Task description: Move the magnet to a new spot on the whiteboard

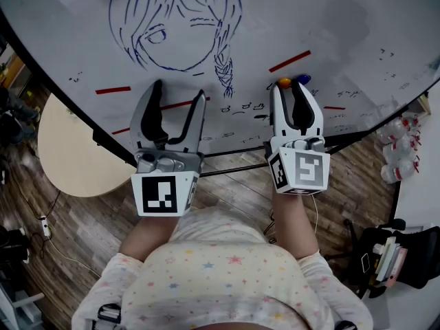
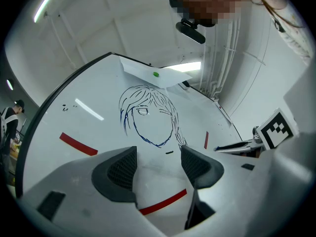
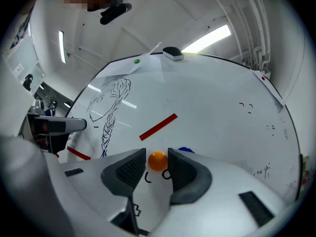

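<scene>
The whiteboard (image 1: pixel 330 33) bears a blue drawing of a girl's face (image 1: pixel 175 26). A small round orange magnet (image 1: pixel 284 83) sits on its lower part, with a blue magnet (image 1: pixel 303 79) just to its right. My right gripper (image 1: pixel 291 84) is at the board, and in the right gripper view both pads touch the orange magnet (image 3: pixel 158 161), so it is shut on it. The blue magnet (image 3: pixel 185 149) peeks out behind the right jaw. My left gripper (image 1: pixel 180 91) stands open against the board with nothing between its fingers, above a red strip (image 2: pixel 163 202).
Red strips (image 1: pixel 289 61) (image 1: pixel 113 89) lie on the board, with small black scribbles near the grippers. Below the board's edge are its black frame bars (image 1: pixel 234 153), a round beige table (image 1: pixel 69 150), white bottles (image 1: pixel 399 150) and a black chair holding items (image 1: pixel 392 253) on the wooden floor.
</scene>
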Action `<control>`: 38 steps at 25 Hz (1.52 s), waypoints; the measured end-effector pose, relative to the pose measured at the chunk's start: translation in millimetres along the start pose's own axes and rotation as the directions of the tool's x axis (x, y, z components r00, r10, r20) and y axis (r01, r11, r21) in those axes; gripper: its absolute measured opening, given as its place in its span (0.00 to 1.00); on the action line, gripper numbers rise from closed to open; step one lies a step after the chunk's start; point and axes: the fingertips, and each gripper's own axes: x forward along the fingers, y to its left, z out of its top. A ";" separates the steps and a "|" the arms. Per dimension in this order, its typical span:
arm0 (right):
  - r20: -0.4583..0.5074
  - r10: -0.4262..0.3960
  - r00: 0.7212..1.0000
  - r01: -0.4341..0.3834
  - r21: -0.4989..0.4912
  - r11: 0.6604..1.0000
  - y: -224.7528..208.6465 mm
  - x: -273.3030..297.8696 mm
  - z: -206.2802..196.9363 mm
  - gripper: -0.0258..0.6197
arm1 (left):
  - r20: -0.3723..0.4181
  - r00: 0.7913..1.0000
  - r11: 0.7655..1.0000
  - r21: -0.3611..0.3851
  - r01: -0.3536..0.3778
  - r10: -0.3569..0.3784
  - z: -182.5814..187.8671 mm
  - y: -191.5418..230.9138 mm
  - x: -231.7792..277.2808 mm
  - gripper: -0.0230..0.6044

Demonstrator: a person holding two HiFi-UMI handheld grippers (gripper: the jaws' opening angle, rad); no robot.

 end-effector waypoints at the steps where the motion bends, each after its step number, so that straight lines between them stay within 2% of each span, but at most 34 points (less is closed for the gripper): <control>1: 0.001 0.001 1.000 -0.001 0.000 1.000 0.4 -0.4 0.4 0.25 | 0.000 1.000 1.000 -0.001 0.000 0.000 0.1 0.0 0.0 0.45; 11: 0.018 -0.008 1.000 0.008 0.002 1.000 -4.7 -8.0 5.4 0.25 | 0.002 1.000 1.000 0.003 -0.001 0.001 0.3 0.7 -0.2 0.45; 18: 0.026 -0.031 0.999 0.030 0.020 0.999 -8.1 -16.2 8.0 0.24 | 0.000 1.000 1.000 0.001 0.024 -0.024 3.8 -5.1 -3.9 0.45; 29: 0.035 -0.051 0.998 0.050 0.028 0.998 1.2 -35.6 8.4 0.17 | -0.022 0.999 0.998 -0.035 0.048 -0.048 3.5 -3.0 -20.2 0.44; 30: 0.034 -0.053 0.998 0.052 0.028 0.998 2.4 -37.5 8.2 0.17 | -0.022 0.998 0.998 -0.043 0.054 -0.055 3.5 -3.3 -22.3 0.42; 34: 0.026 -0.059 0.998 0.059 0.030 0.998 7.2 -45.3 6.6 0.13 | -0.005 0.996 0.993 -0.079 0.086 -0.087 5.2 -4.7 -32.0 0.20; 38: 0.010 -0.068 0.998 0.068 0.029 0.997 9.7 -53.2 4.0 0.11 | -0.019 0.994 0.990 -0.091 0.105 -0.107 1.4 -8.0 -36.9 0.17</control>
